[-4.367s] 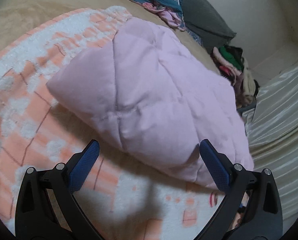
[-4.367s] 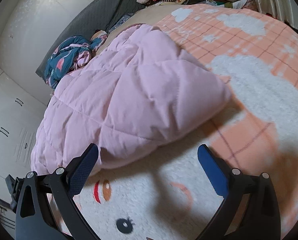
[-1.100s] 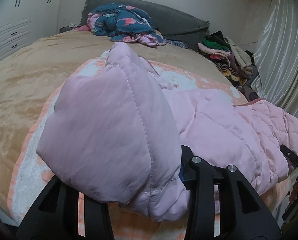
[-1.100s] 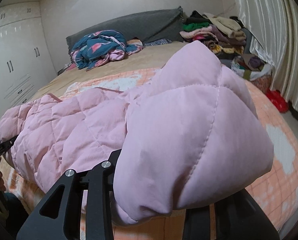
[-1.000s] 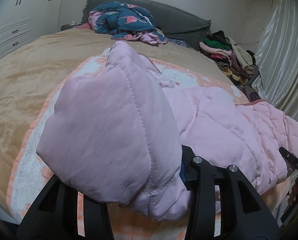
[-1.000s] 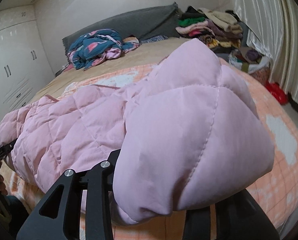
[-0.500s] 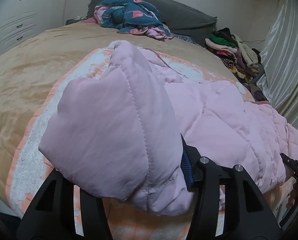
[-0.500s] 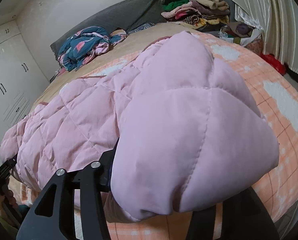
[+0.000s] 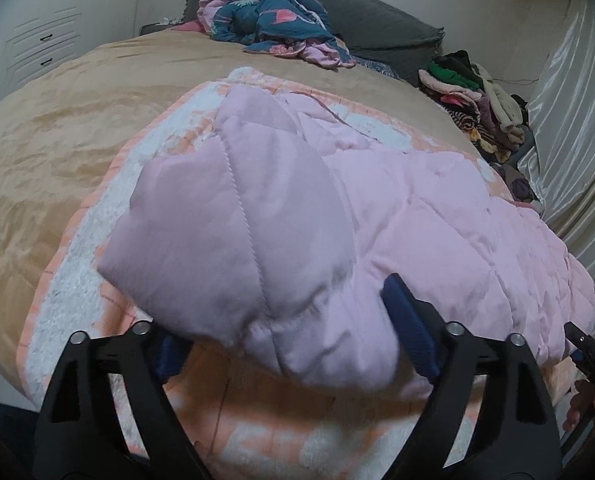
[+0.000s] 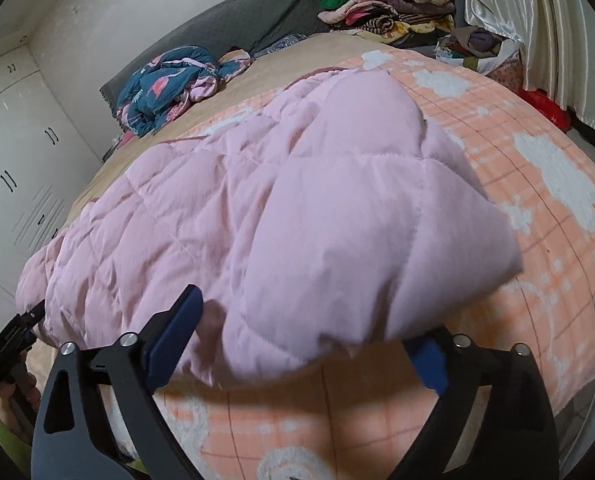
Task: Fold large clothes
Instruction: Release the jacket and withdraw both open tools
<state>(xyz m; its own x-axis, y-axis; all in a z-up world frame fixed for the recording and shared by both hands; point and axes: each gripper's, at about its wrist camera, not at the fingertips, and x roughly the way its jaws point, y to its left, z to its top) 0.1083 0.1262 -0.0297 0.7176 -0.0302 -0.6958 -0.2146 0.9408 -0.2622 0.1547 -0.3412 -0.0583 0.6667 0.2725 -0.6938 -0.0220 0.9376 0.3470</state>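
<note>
Pink quilted garment (image 9: pixel 337 220) is lying folded across the orange-and-white blanket (image 10: pixel 537 208) on the bed, its near edge bulging toward both cameras. Left gripper (image 9: pixel 293 340): jaws are opening, a padded corner is sitting between the blue pads (image 9: pixel 409 332) but is not being pinched. Right gripper (image 10: pixel 301 348): jaws are also opening, the other corner is draping loosely between its pads (image 10: pixel 173 336). Both corners are released. Beyond the blanket, a tan bedcover (image 9: pixel 57 140) is showing; a blue patterned bundle (image 9: pixel 265 16) is resting near the grey headboard (image 9: pixel 385 28), and a clothes pile (image 10: pixel 389 4) is sitting by the curtain (image 10: pixel 569 20).
</note>
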